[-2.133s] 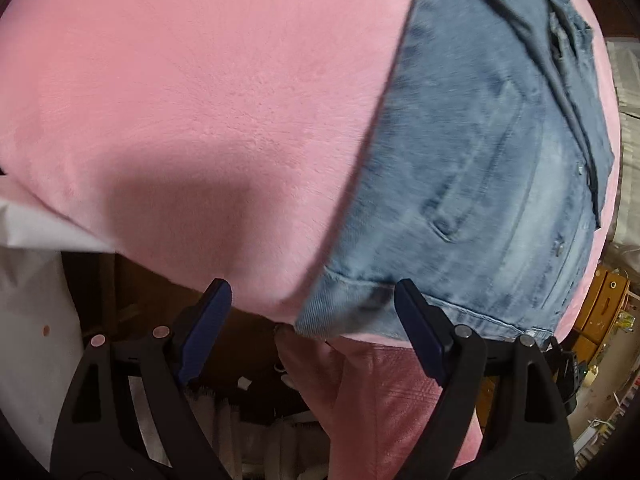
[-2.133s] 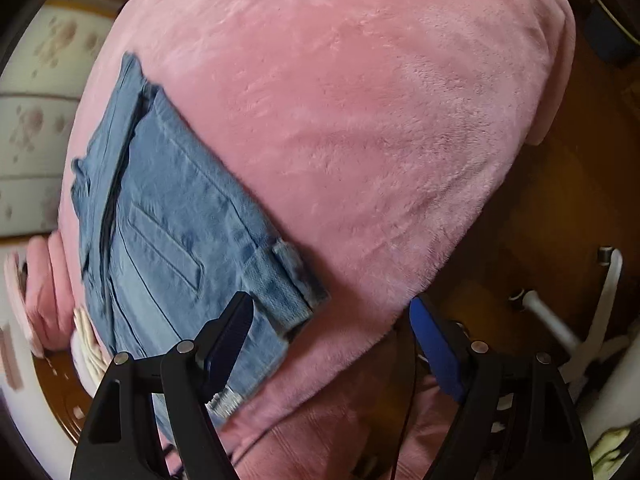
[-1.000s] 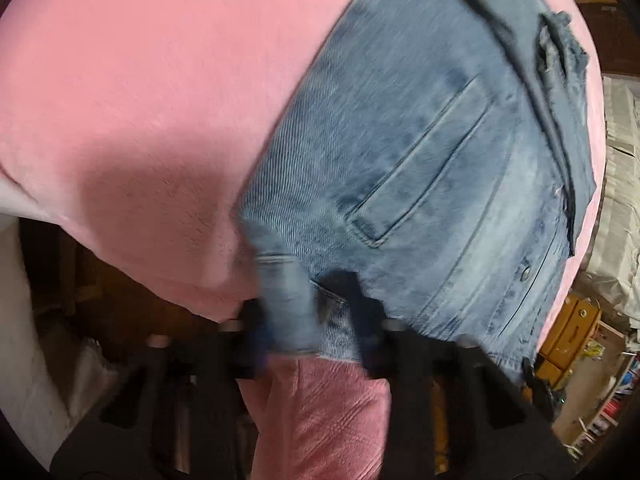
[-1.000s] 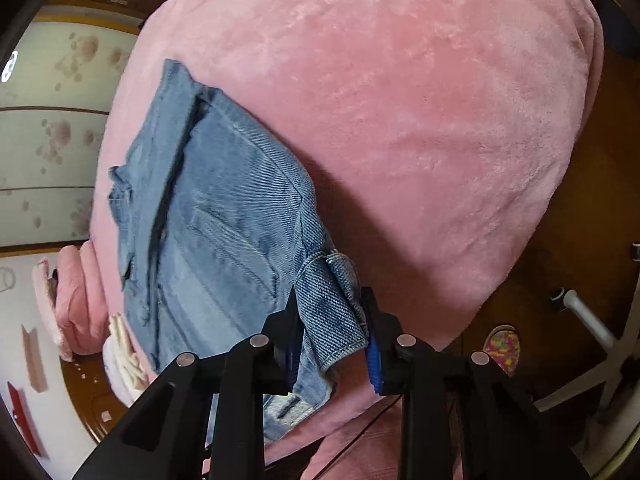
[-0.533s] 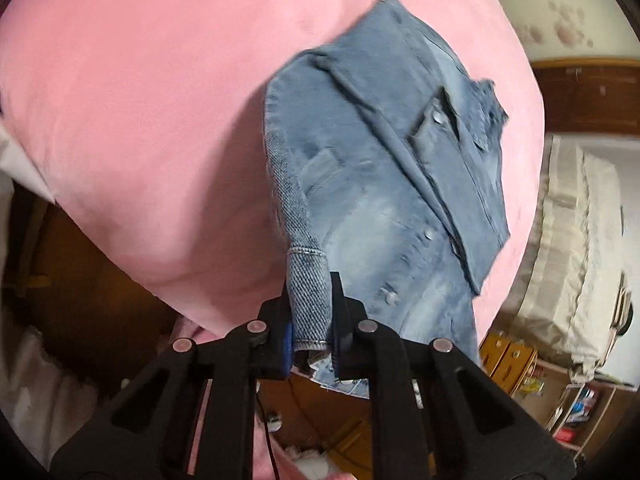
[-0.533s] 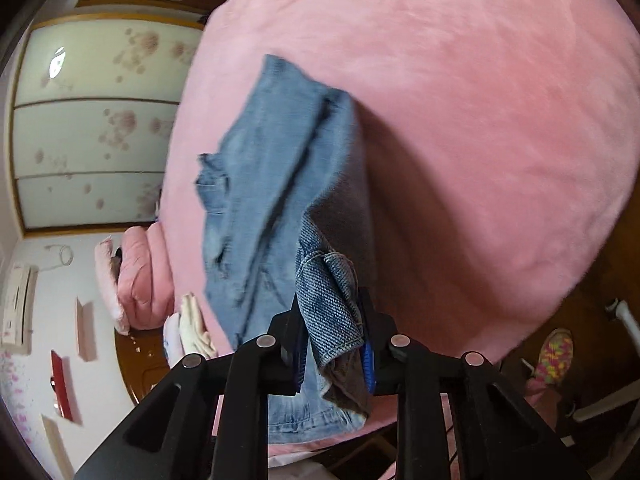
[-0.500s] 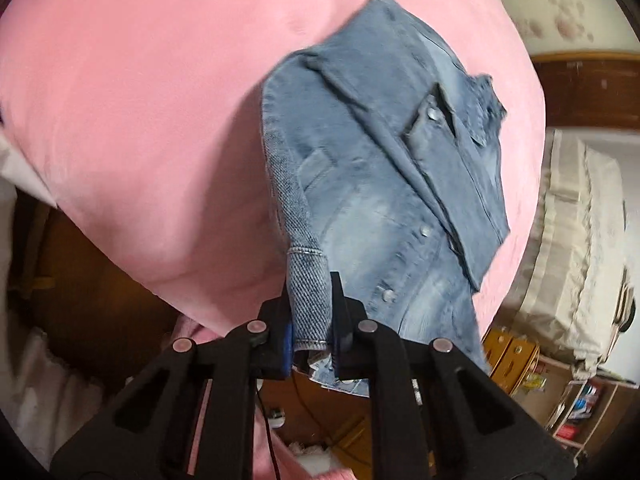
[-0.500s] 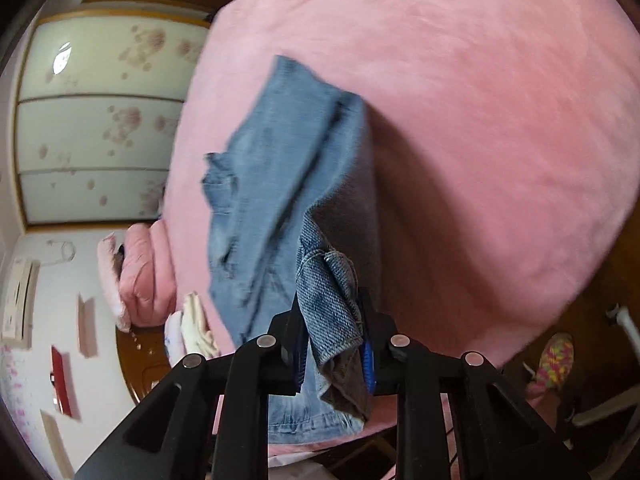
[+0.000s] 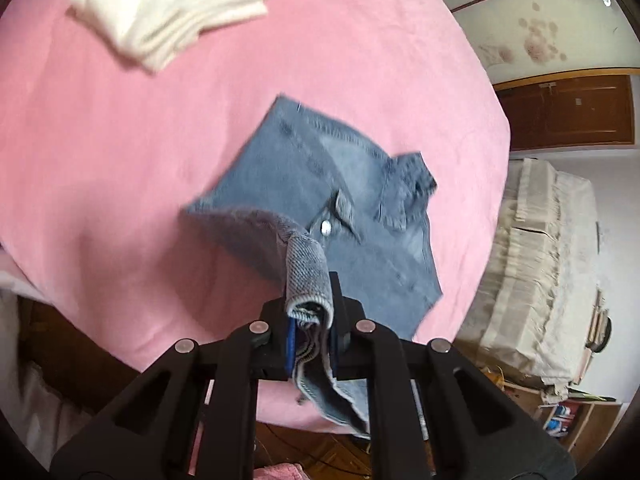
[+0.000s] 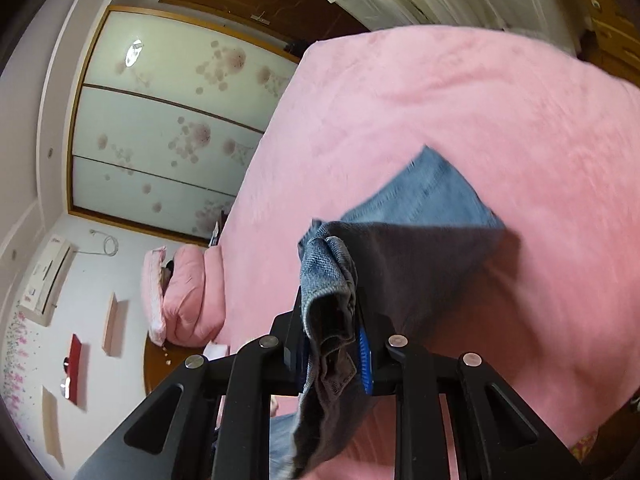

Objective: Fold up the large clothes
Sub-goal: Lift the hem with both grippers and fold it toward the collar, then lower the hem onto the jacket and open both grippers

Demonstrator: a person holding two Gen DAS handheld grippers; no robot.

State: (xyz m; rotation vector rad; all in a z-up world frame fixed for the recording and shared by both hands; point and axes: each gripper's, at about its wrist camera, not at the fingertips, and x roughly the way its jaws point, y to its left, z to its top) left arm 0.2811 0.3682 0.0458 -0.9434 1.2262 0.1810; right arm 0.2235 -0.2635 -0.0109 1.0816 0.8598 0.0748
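Lifting the denim jacket [image 9: 320,184] by its hem, our left gripper [image 9: 310,326] and right gripper [image 10: 332,342] clamp bunched denim; next we should carry the hem toward the collar over the pink blanket [image 9: 120,140].

Faded blue denim jacket [image 9: 320,184], hem corners lifted, collar end flat on pink bedding [image 9: 120,120].
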